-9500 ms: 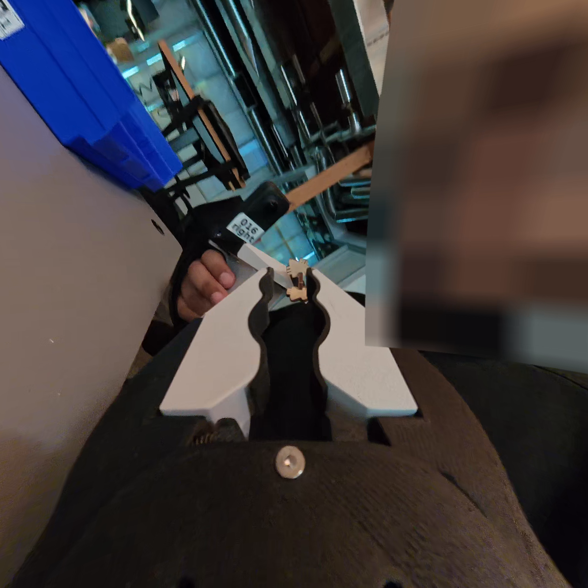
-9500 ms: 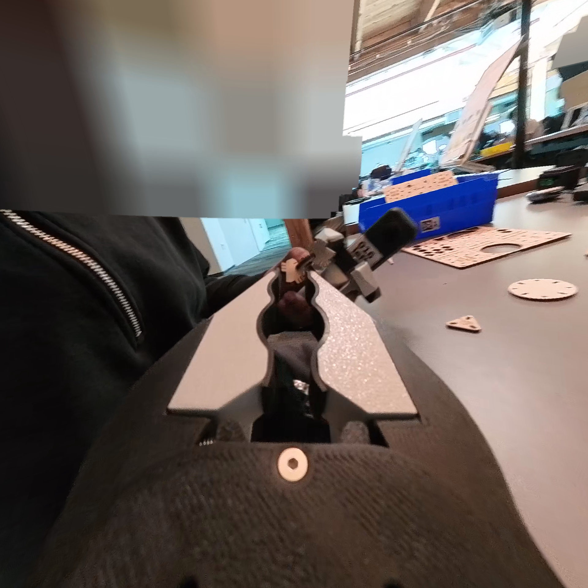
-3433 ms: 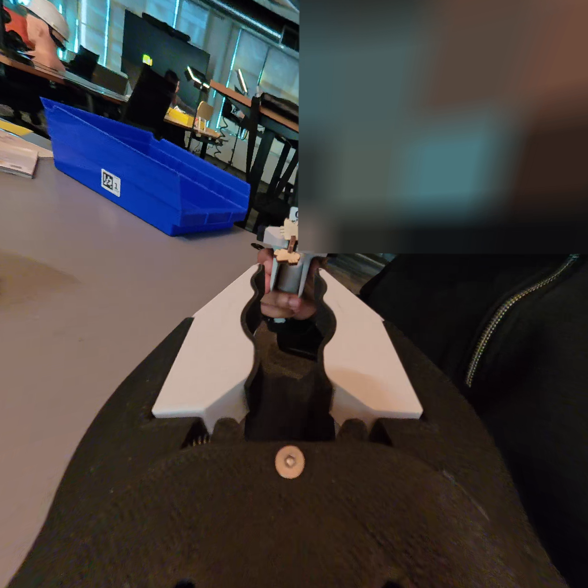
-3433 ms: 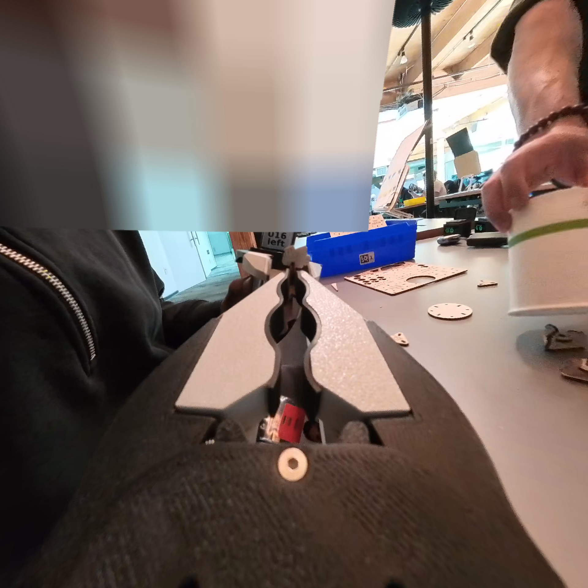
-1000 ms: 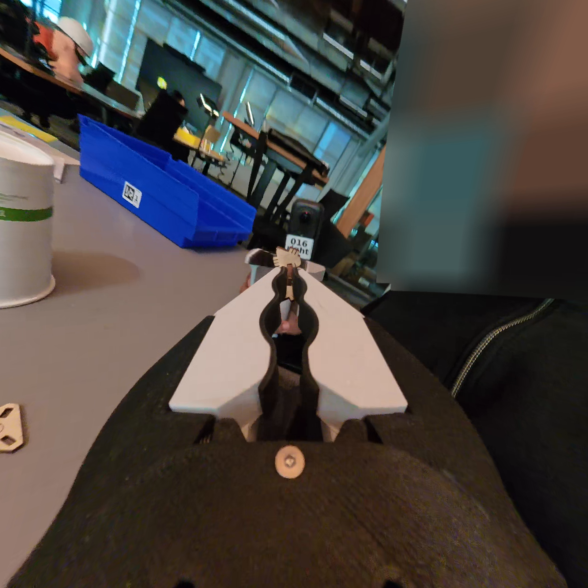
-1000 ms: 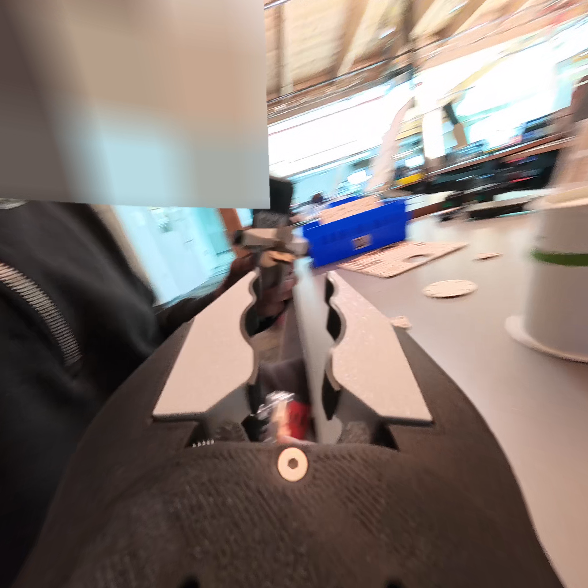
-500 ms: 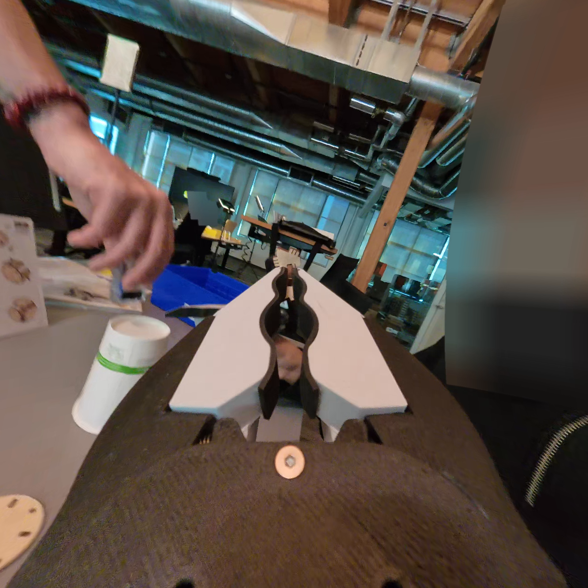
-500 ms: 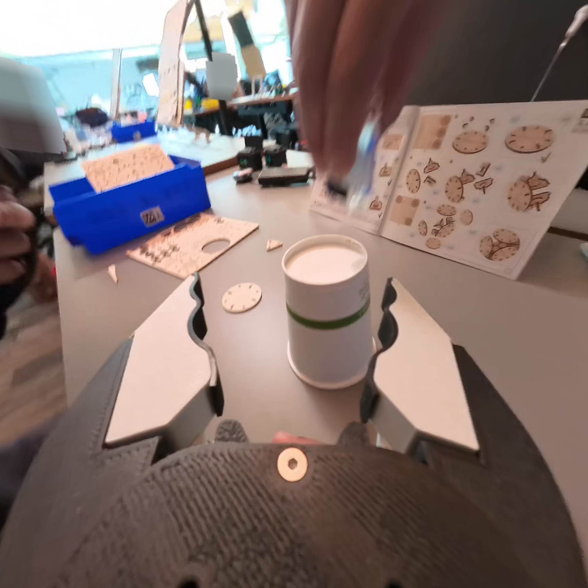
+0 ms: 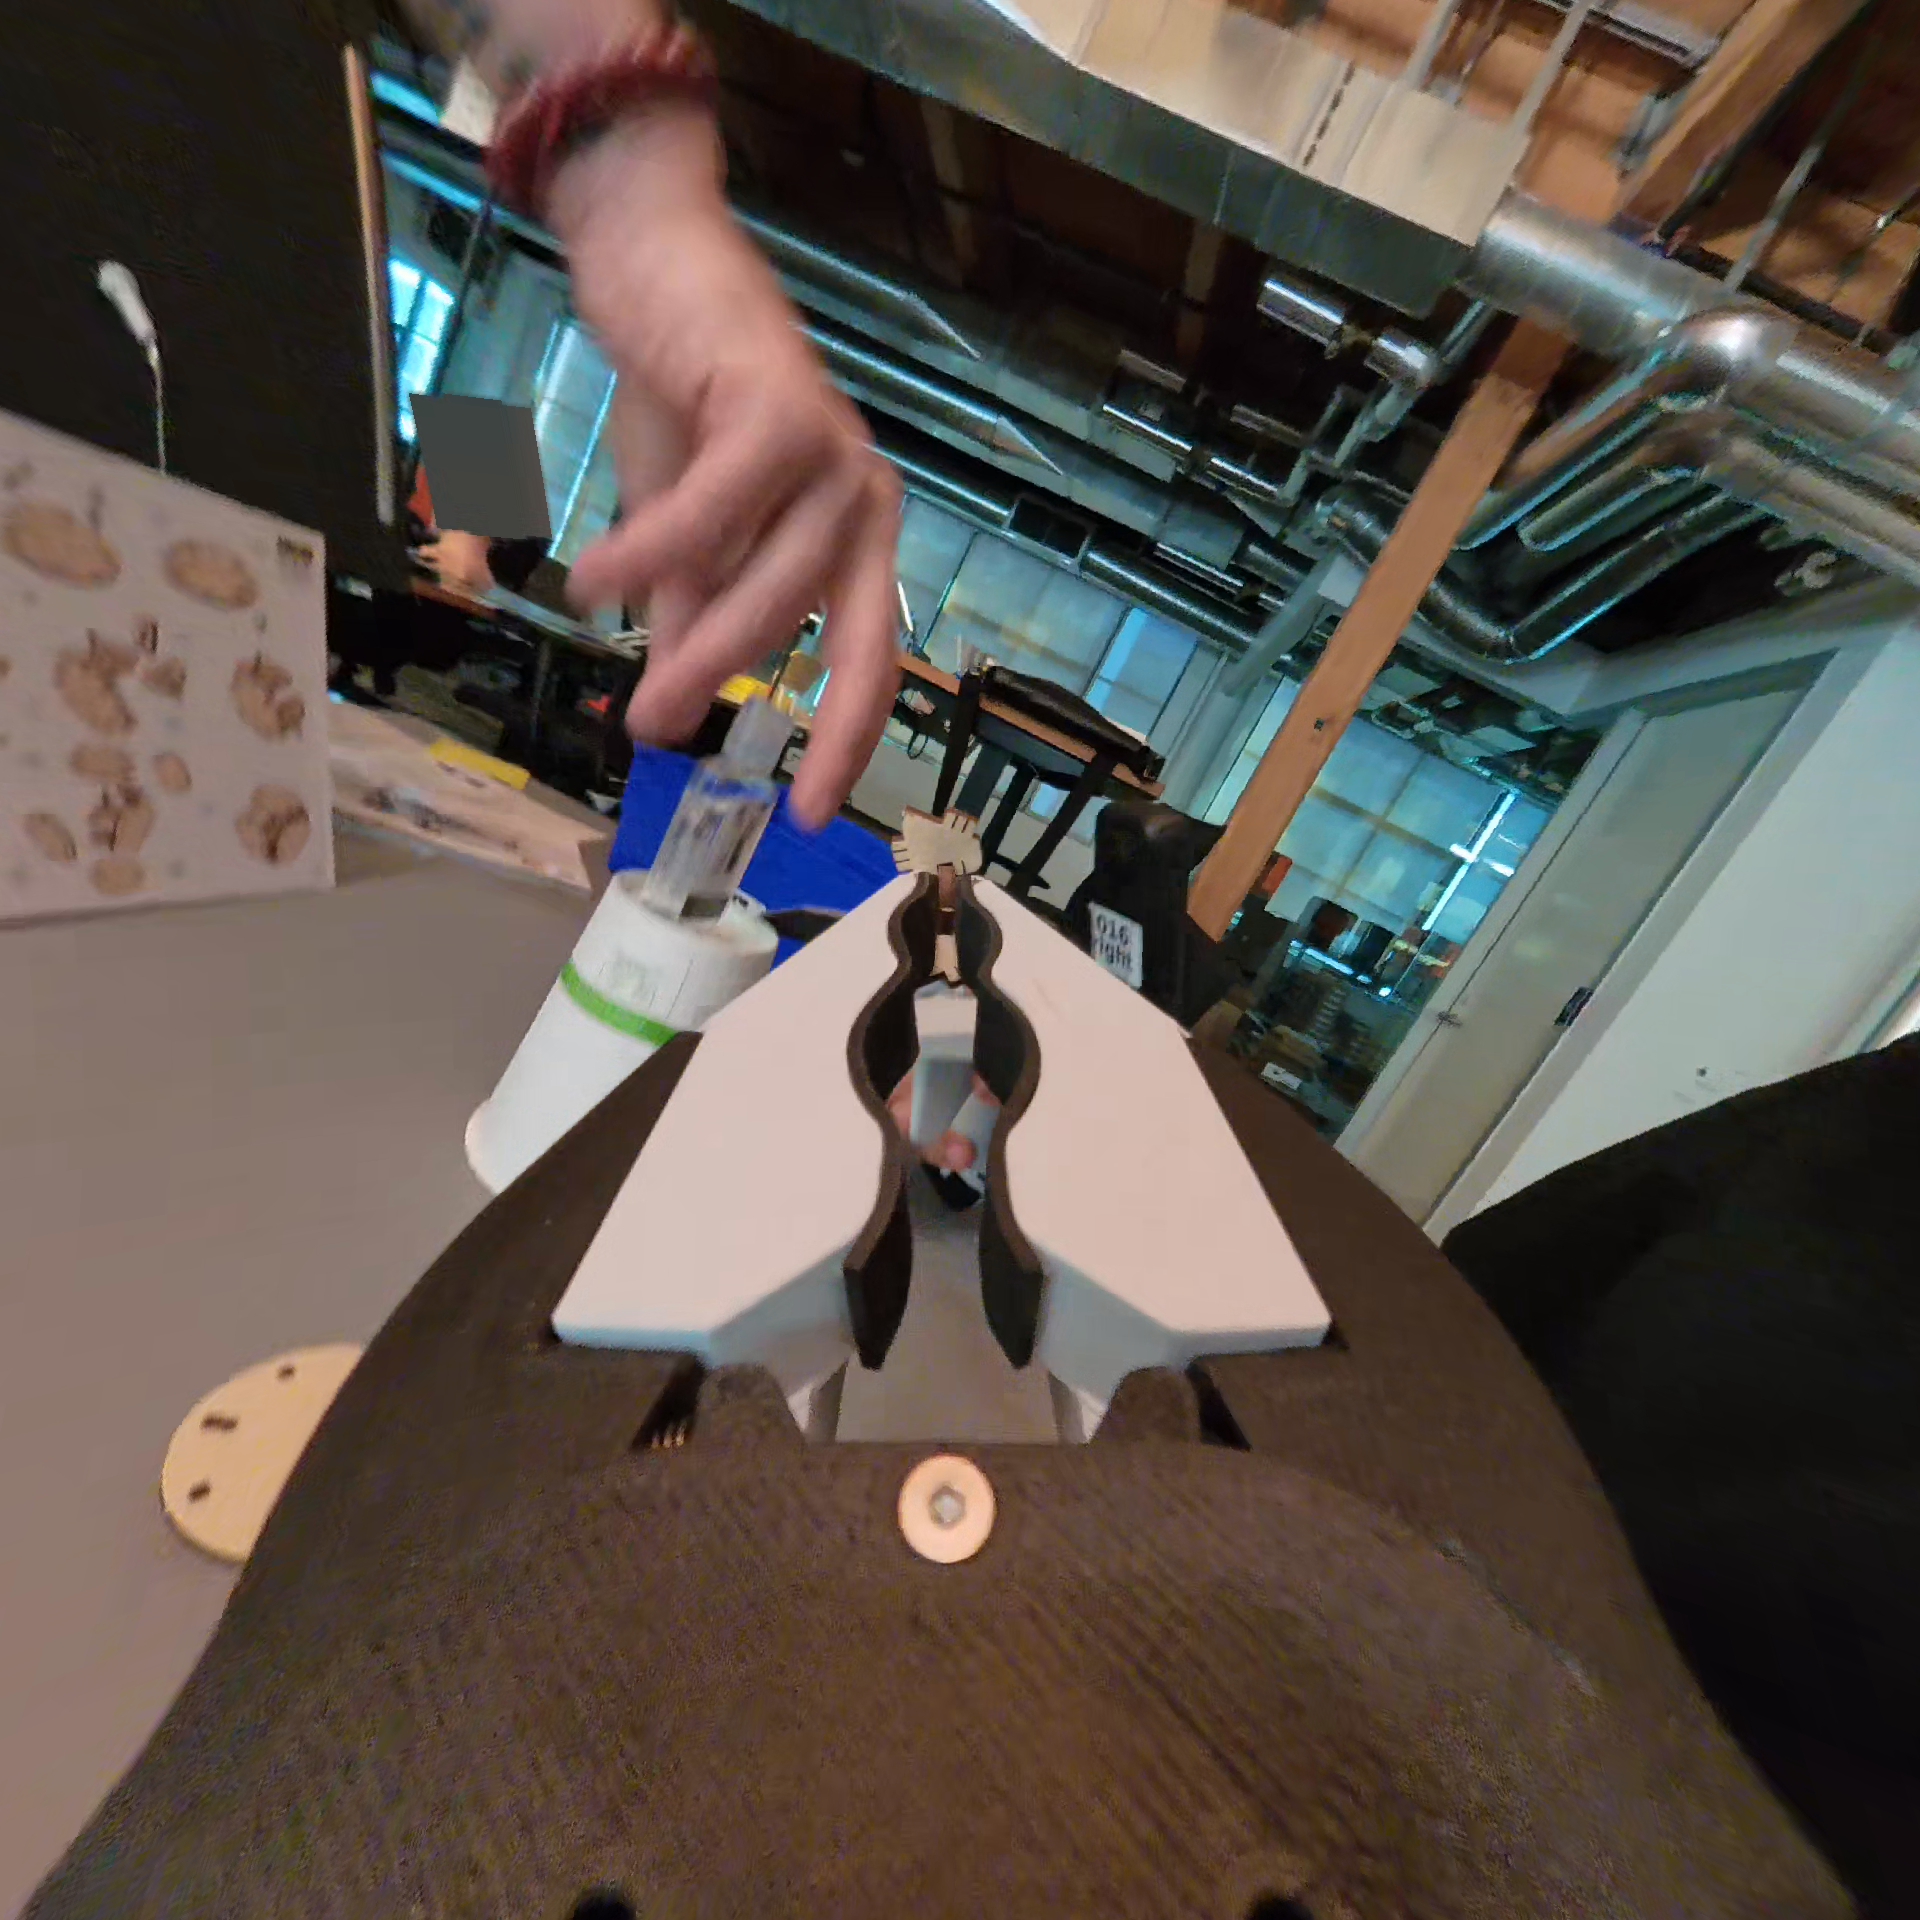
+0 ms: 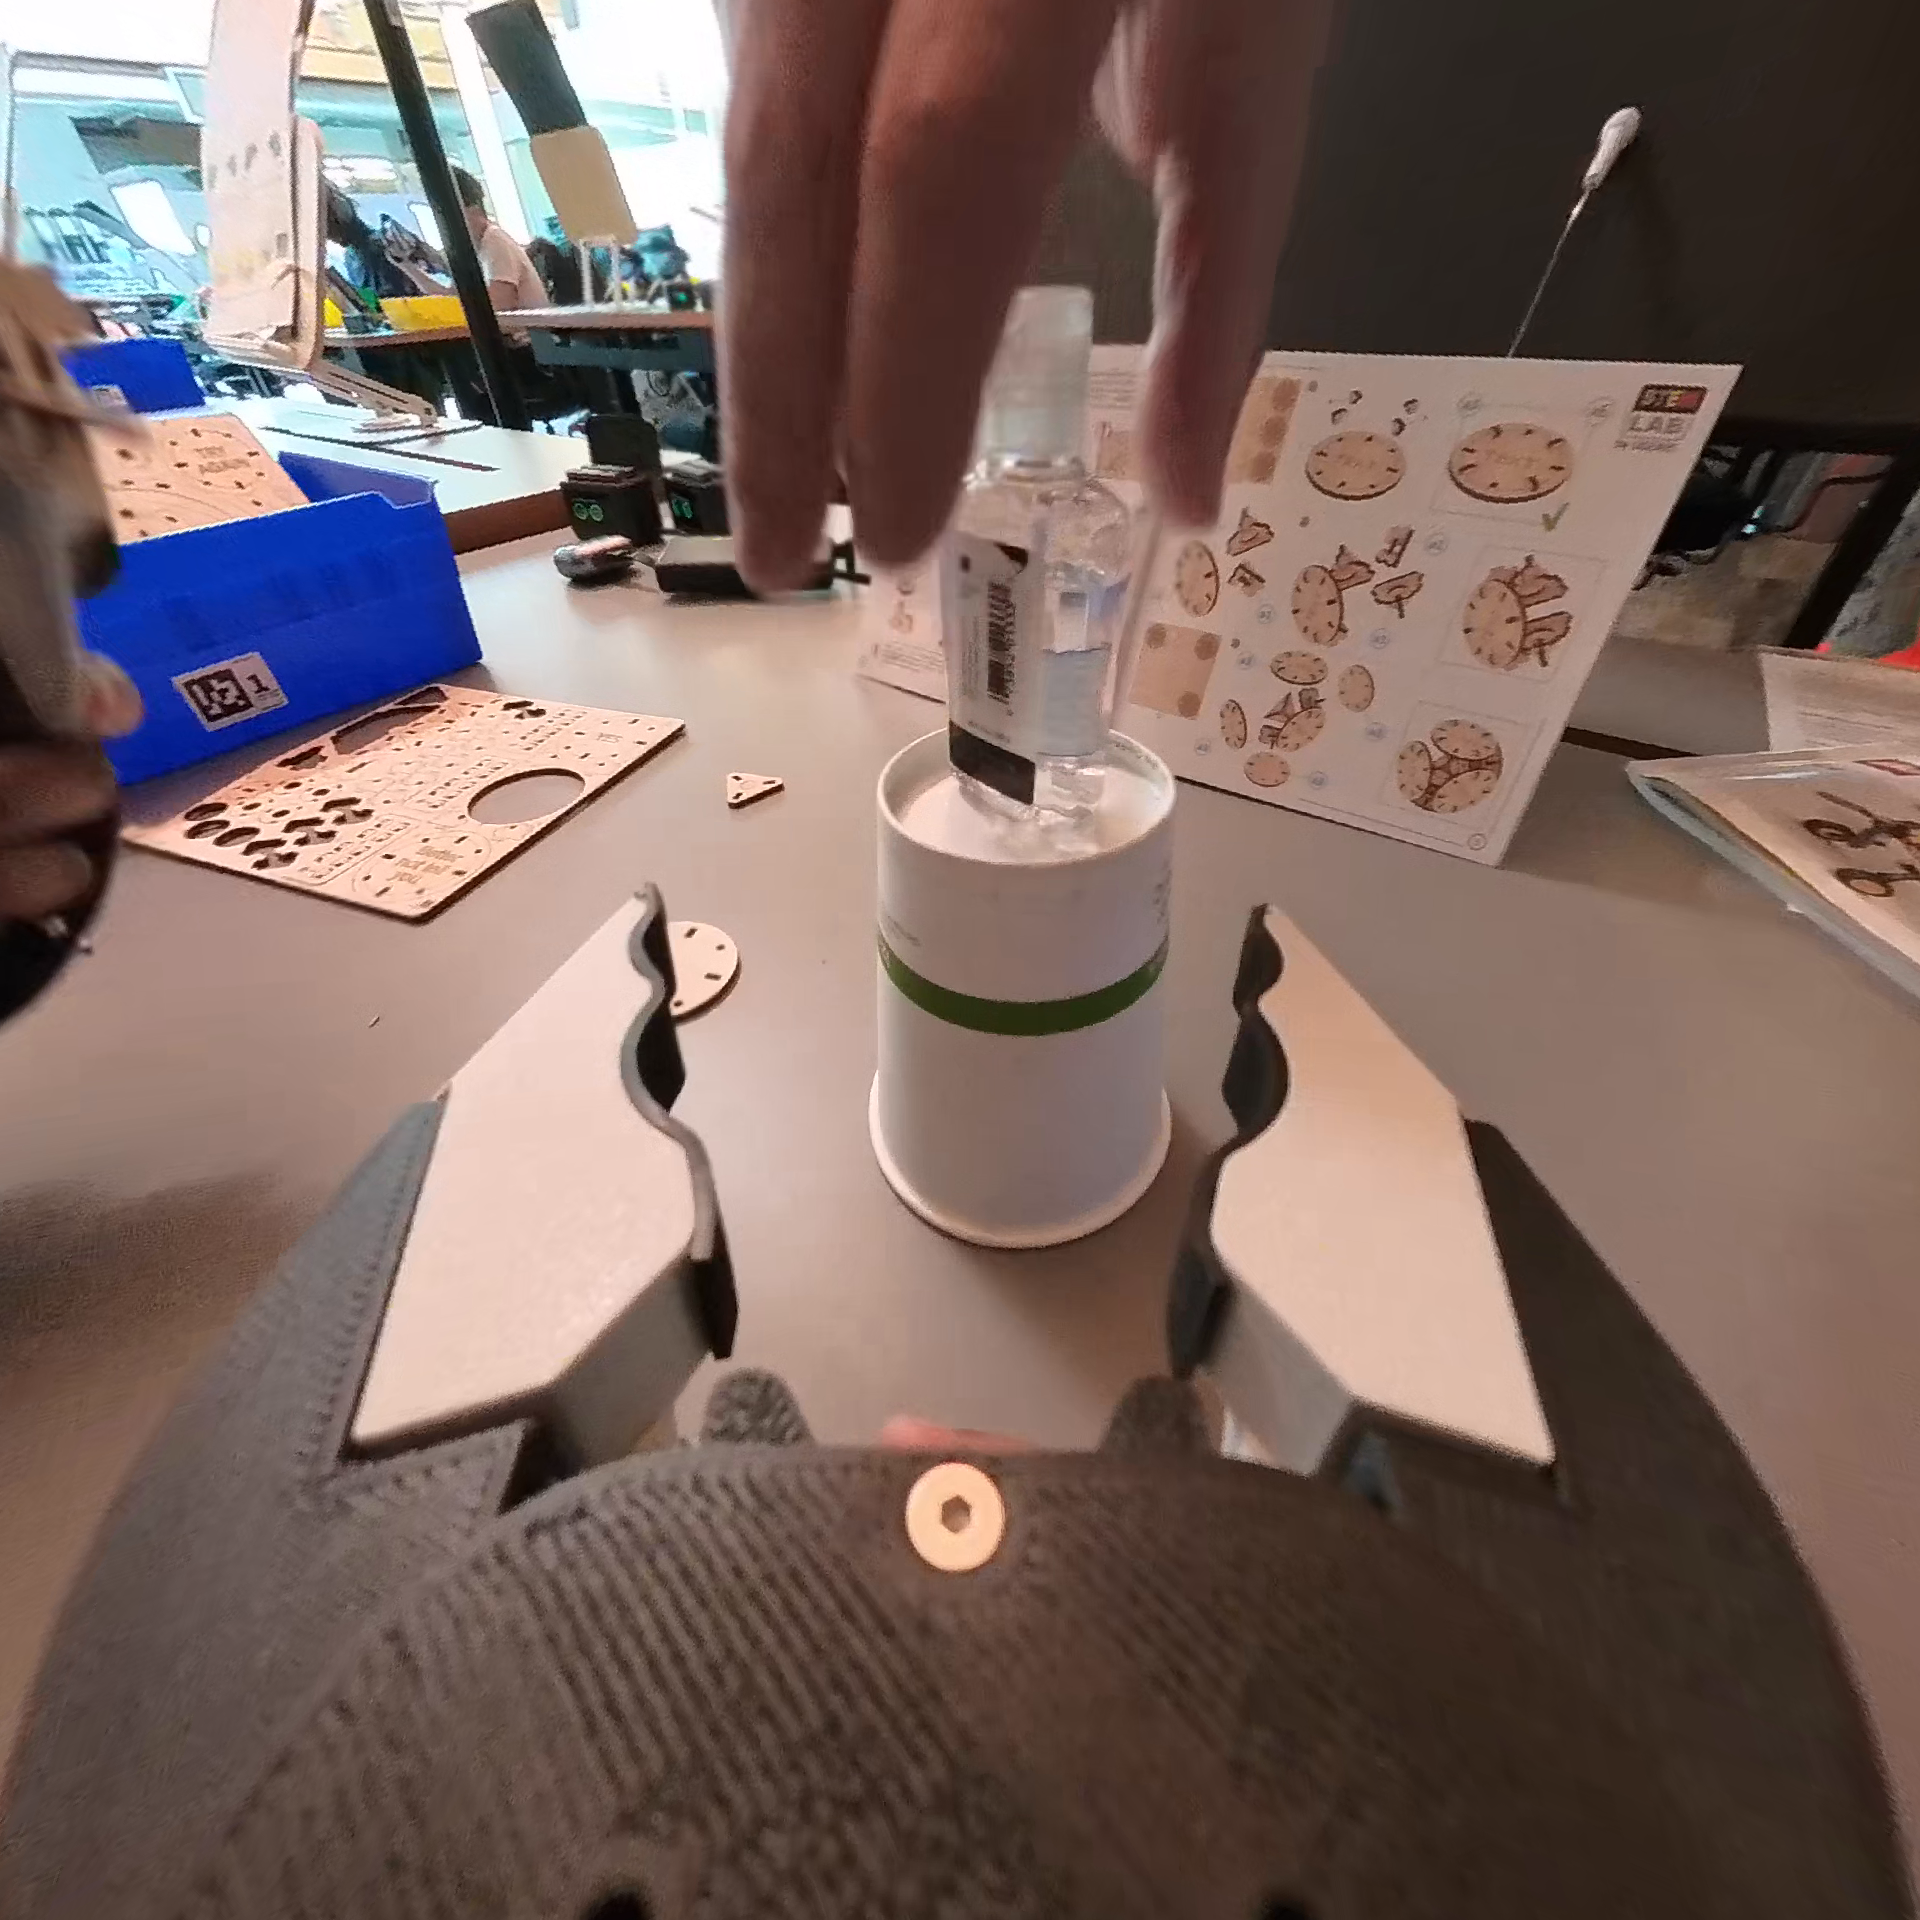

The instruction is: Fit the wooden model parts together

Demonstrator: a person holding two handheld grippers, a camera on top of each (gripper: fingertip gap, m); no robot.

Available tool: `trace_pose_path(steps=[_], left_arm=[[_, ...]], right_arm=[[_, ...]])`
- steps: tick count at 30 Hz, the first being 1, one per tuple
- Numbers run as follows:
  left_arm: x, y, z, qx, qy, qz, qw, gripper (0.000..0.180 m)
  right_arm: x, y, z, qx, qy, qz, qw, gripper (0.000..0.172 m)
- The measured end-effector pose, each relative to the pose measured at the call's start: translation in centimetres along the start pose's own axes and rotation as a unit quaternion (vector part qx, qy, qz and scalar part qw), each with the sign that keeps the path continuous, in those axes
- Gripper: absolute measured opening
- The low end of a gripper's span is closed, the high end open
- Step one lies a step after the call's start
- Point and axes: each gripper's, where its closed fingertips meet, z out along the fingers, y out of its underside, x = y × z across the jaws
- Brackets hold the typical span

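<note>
Gripping: your left claw [image 9: 940,896] is pinched tight on a small wooden toothed piece [image 9: 938,844], held up in the air beside the cup.
Right claw: your right claw [image 10: 951,971] is spread wide around the white cup with a green band [image 10: 1021,1023]; neither fingertip [image 10: 649,961] touches the cup's wall.
Cup: it stands upside down on the grey table [image 10: 1507,1018], between your right fingers.
On the cup: a clear bottle [image 10: 1039,603] rests tilted on the cup's upturned base, with another person's hand [image 10: 935,260] just above it.
Left of the cup: a wooden disc [image 10: 707,966] lies just beside your left-hand fingertip; farther off lie a small wooden triangle [image 10: 753,788], a punched wooden sheet [image 10: 416,800] and a blue bin [image 10: 270,613].
Behind the cup: a printed sheet of pictures [image 10: 1403,582] stands propped.
Risk, cup: a nudge from either finger would probably topple the tilted bottle.
Risk, hand: shutting the right claw here could catch those fingers.
Risk, piece: only a narrow stem is pinched, so a bump could twist it out.
</note>
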Motion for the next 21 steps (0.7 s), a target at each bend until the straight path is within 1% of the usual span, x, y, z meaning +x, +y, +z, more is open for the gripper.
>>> trace_pose_path(steps=[2, 4, 10, 12, 19, 21], left_arm=[[-1.3, 1.3, -0.6, 0.008, 0.006, -0.028, 1.000, 0.001], [-2.0, 1.9, -1.1, 0.016, 0.009, -0.043, 0.999, 0.001], [-2.3, 2.7, -1.4, 0.011, 0.009, -0.031, 0.999, 0.002], [-2.4, 3.0, -1.3, 0.008, 0.012, -0.037, 0.999, 0.001], [-2.6, 3.1, -1.3, 0.009, 0.014, -0.046, 0.999, 0.001], [-2.6, 3.2, -1.3, 0.008, 0.016, -0.050, 0.999, 0.002]], right_arm=[[0.1, 0.0, 0.3, -0.002, 0.010, -0.002, 1.000, 0.107], [0.3, 0.0, 0.7, -0.006, 0.018, -0.007, 1.000, 0.107], [0.9, 0.4, 2.4, -0.018, 0.024, 0.001, 1.000, 0.108], [1.1, 0.4, 2.9, -0.018, 0.023, 0.008, 1.000, 0.106], [1.5, -0.1, 3.7, -0.007, 0.028, -0.005, 1.000, 0.090], [1.5, -0.2, 3.8, -0.005, 0.025, -0.006, 1.000, 0.081]])
